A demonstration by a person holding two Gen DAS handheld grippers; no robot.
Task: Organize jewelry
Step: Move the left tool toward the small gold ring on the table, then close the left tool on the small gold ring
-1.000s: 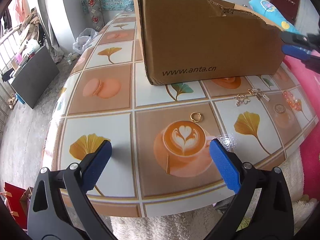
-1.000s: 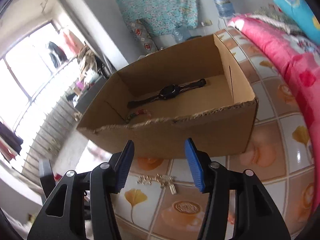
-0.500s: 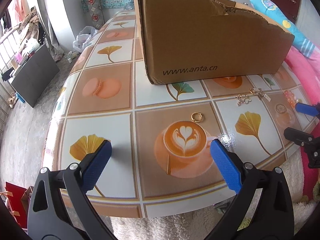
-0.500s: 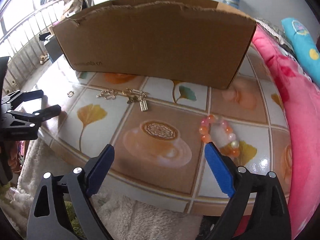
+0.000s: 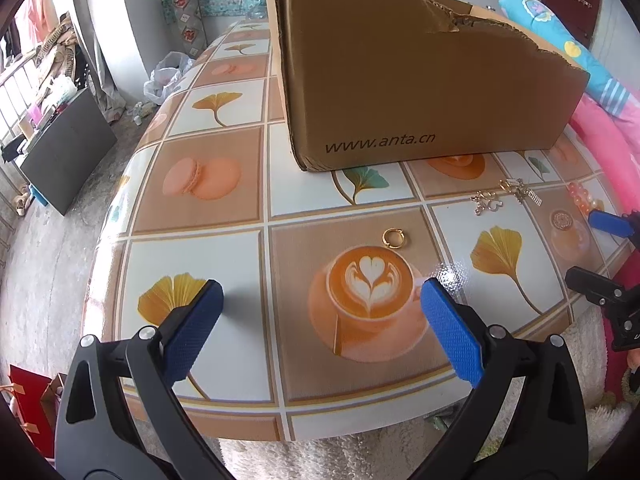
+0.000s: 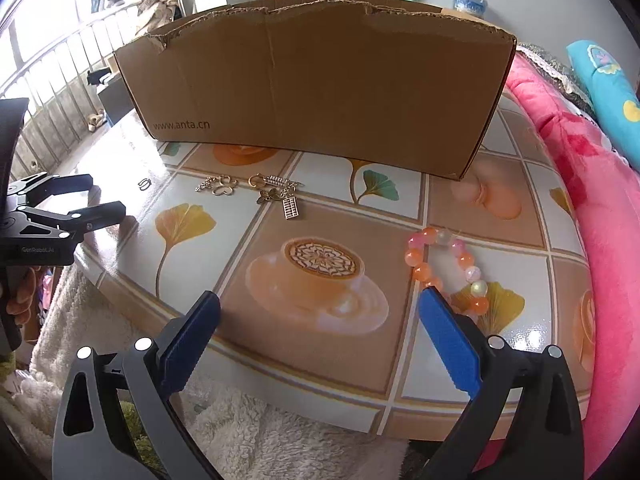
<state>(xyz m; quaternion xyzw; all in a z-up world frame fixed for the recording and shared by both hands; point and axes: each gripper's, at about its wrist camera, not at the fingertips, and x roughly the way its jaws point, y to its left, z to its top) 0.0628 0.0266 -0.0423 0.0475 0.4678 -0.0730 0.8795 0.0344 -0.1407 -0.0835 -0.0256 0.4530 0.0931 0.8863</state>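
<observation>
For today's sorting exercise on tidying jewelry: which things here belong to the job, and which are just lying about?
Part of the job:
- cardboard box
- bead bracelet
- gold charms
- gold ring

Just lying about:
- pink blanket
- blue pillow
- white plastic bag

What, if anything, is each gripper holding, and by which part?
Nothing is held. The left gripper and right gripper both stand empty over the table; the right's jaws are opening.
</observation>
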